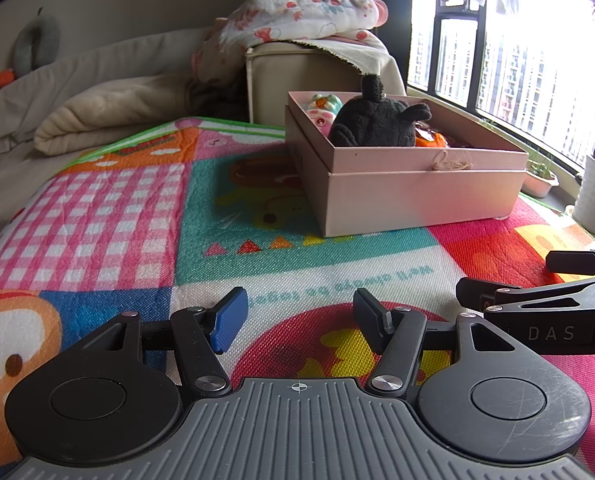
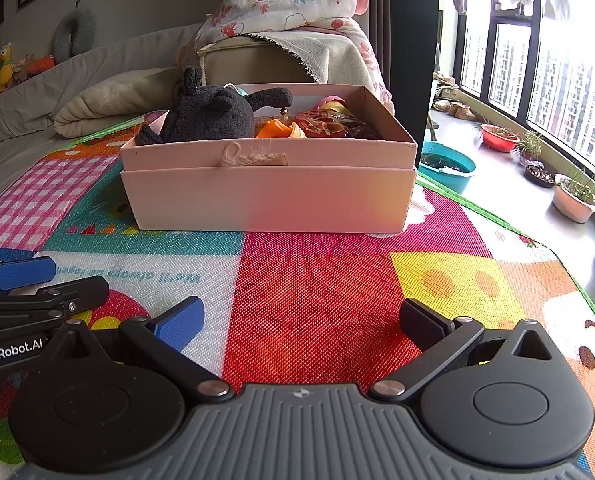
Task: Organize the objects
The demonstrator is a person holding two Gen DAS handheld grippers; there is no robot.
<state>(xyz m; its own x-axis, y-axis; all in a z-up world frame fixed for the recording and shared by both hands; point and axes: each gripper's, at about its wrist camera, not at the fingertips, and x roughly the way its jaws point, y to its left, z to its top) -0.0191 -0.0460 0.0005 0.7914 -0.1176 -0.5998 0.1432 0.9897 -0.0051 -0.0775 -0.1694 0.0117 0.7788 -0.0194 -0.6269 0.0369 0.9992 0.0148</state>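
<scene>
Both tongs [image 1: 299, 320] [image 2: 301, 326] gape empty; box [image 2: 265, 196] holds toys.

The pink cardboard box [image 2: 269, 196] near the far edge of the colourful patterned play mat [image 2: 321, 292] hides the lower parts of everything inside it. The dark grey plush toy [image 2: 213, 116] shows only its upper body above the wall. Behind it, in the left wrist view, a pastel plastic toy [image 1: 323, 110] is half covered, its shape unclear. The orange plastic piece [image 2: 279, 128] and the red glossy wrapped items [image 2: 329, 124] are jumbled, too tangled to tell apart. The right hand-held gripper [image 1: 509, 280] is cut off by the left wrist picture's right edge, so its jaws cannot be judged there.
</scene>
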